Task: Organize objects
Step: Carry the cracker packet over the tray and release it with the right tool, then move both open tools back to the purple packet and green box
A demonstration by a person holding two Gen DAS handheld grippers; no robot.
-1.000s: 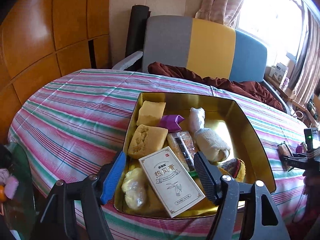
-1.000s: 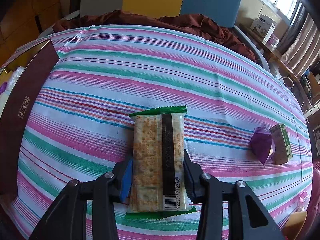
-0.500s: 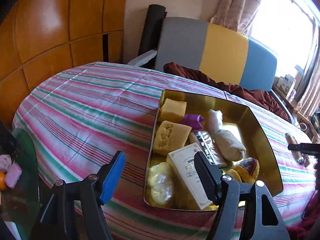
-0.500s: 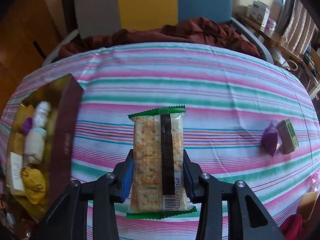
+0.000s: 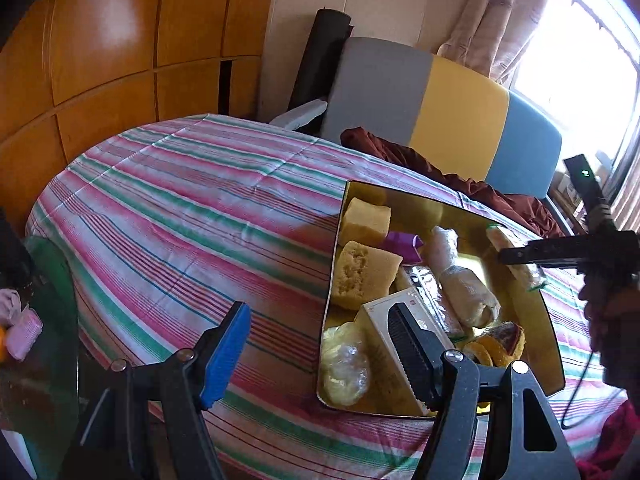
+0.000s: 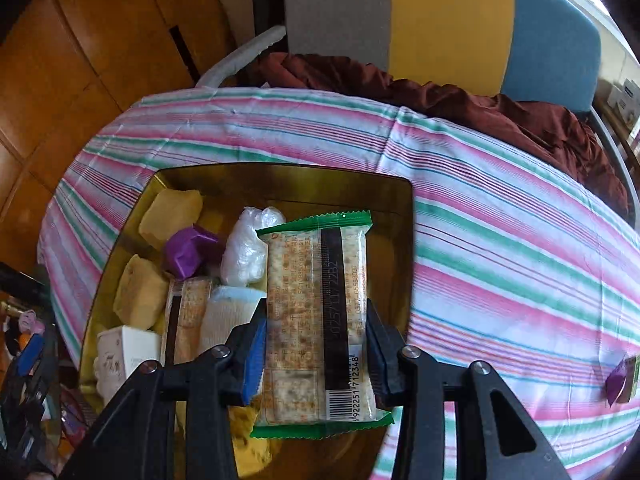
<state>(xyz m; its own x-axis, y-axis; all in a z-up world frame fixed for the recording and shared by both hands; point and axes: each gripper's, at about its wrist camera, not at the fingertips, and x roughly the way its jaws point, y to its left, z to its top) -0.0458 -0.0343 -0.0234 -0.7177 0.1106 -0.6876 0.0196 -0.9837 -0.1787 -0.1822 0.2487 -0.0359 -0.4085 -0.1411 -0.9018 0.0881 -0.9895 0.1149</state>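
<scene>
My right gripper (image 6: 316, 354) is clamped on the long sides of a clear-wrapped cracker packet with green crimped ends (image 6: 318, 320), held above the shiny gold rectangular tin tray (image 6: 280, 172). The packet's long axis runs forward along the fingers, over the tray's bare right-hand strip, with a wrapped white roll (image 6: 248, 252) just to the left. My left gripper (image 5: 316, 344) stands open and empty at the tray's near corner.

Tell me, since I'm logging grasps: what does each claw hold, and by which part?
The right claw grips the cracker packet by its long sides, near the barcode end, above the gold tray. The left claw stands open, holding nothing.
</scene>
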